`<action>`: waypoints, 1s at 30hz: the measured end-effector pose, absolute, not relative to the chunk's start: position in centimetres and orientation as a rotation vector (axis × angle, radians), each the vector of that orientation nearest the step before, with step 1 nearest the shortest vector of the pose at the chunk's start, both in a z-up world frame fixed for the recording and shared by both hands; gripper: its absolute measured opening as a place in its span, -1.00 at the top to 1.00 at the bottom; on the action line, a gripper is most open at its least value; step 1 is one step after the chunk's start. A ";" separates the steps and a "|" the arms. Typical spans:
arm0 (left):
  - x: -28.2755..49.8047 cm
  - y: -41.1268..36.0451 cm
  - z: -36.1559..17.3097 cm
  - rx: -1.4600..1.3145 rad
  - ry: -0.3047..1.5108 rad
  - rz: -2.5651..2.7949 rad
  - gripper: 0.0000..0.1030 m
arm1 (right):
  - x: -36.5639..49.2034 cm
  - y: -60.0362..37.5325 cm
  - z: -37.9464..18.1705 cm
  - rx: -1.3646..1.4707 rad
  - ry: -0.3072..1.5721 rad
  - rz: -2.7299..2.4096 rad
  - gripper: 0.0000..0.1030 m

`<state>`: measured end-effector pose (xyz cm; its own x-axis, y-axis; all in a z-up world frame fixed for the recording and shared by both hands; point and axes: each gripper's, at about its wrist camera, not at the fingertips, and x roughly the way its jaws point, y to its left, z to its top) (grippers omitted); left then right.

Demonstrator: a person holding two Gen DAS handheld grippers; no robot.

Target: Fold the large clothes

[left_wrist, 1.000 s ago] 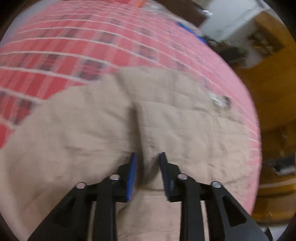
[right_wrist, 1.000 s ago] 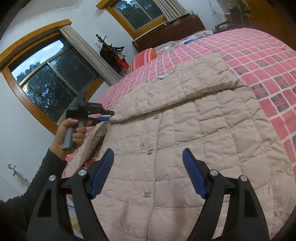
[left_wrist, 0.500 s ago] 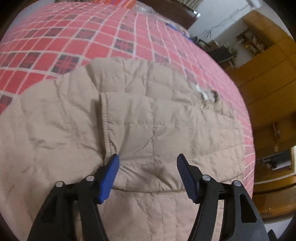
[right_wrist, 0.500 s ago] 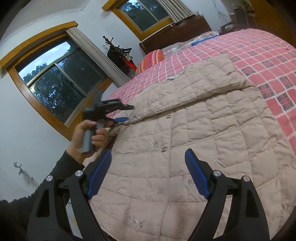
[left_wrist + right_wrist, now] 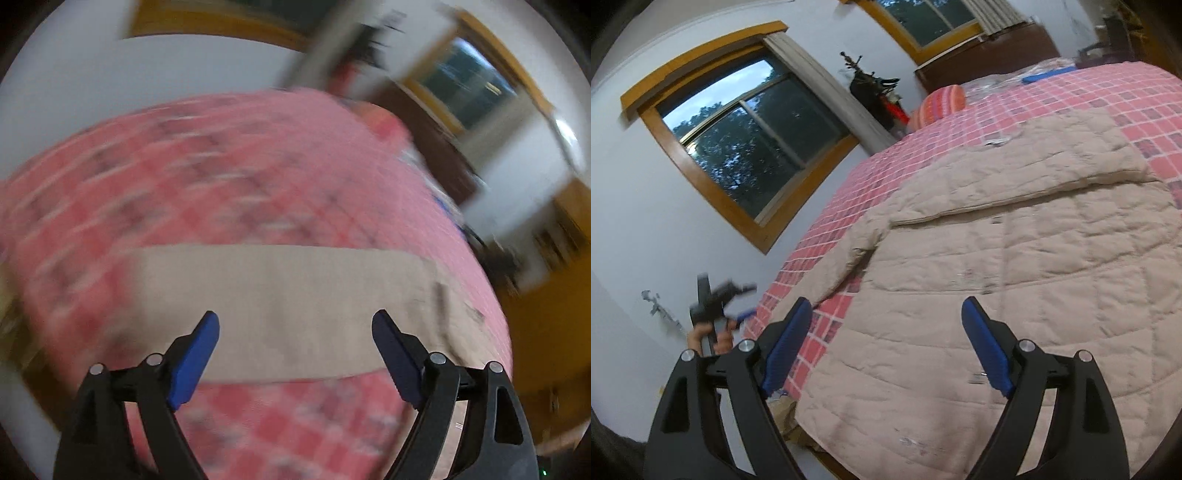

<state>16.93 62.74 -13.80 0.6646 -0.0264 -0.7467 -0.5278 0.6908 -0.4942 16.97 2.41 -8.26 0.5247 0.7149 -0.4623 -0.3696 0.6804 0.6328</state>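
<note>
A bed (image 5: 1071, 96) in red check carries the beige quilted coat (image 5: 1015, 277), one sleeve (image 5: 1015, 173) folded across; the rest looks unfolded. Both claws, left (image 5: 295, 347) and right (image 5: 886, 332), are spread and empty.

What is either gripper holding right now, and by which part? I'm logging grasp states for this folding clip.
Nothing is held. The left gripper and the right gripper both stand open and empty above the beige quilted coat spread on the bed.
</note>
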 end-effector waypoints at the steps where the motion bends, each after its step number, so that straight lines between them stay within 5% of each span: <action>1: 15.8 64.0 -14.8 -0.807 0.824 0.337 -0.65 | 17.1 2.8 -8.2 0.501 0.776 0.691 -0.63; 13: 18.0 66.6 -20.0 -0.940 0.924 0.237 -0.62 | 15.1 3.9 -6.5 0.480 0.752 0.705 -0.68; 14: 18.0 66.5 -19.9 -0.937 0.925 0.238 -0.57 | 15.1 3.7 -6.4 0.485 0.753 0.700 -0.68; 17: 18.2 66.9 -19.7 -0.958 0.937 0.221 0.37 | 15.1 3.4 -6.7 0.491 0.759 0.691 -0.68; 20: 18.1 67.3 -18.9 -0.947 0.899 0.218 0.62 | 15.1 3.6 -6.7 0.487 0.759 0.692 -0.68; 30: 25.5 61.6 -2.5 -0.733 0.664 0.011 0.74 | 14.6 1.8 -6.1 0.507 0.724 0.659 -0.68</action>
<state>25.46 61.62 -2.54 0.7971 -0.2144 -0.5645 -0.2338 0.7524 -0.6159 14.57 1.79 -6.12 0.5673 0.6992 -0.4351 -0.3678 0.6878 0.6258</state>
